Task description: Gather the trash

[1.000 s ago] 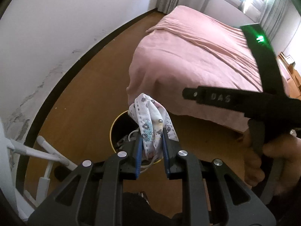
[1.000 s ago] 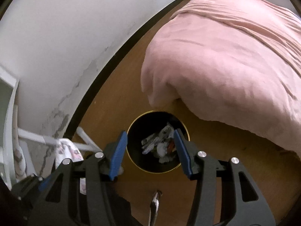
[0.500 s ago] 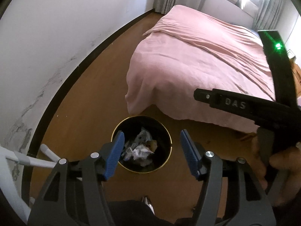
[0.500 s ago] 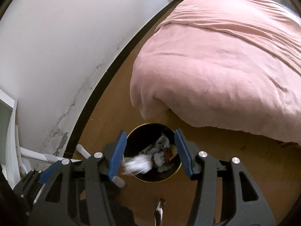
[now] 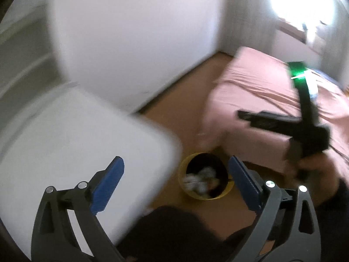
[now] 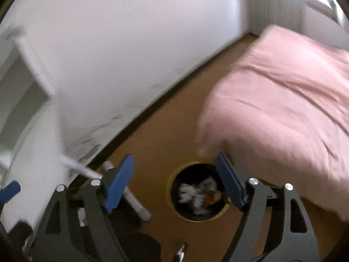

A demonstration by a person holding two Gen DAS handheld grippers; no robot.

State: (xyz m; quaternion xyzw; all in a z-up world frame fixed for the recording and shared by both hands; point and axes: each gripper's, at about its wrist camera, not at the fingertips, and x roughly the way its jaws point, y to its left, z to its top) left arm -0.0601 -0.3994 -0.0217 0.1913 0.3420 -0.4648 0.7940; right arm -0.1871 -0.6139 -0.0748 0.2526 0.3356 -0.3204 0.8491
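A round black bin with a yellow rim [image 5: 185, 185] stands on the wooden floor by the bed corner; it also shows in the right wrist view [image 6: 170, 194]. Crumpled white and patterned trash [image 5: 202, 180] lies inside it, seen too in the right wrist view [image 6: 196, 193]. My left gripper [image 5: 176, 183] is open and empty, high above the bin. My right gripper [image 6: 174, 183] is open and empty, also above the bin. The right gripper's body [image 5: 305, 126] shows at the right of the left wrist view. Both views are blurred.
A bed with a pink cover [image 6: 283, 100] fills the right side. A white tabletop [image 5: 76, 144] lies below the left gripper at the left. White chair or table legs [image 6: 135, 200] stand by the white wall [image 6: 130, 43]. A bright window [image 5: 305, 4] is far back.
The left gripper opened and let the patterned cloth mask fall into the bin. Both grippers have since risen and swung left, bringing the white tabletop into view.
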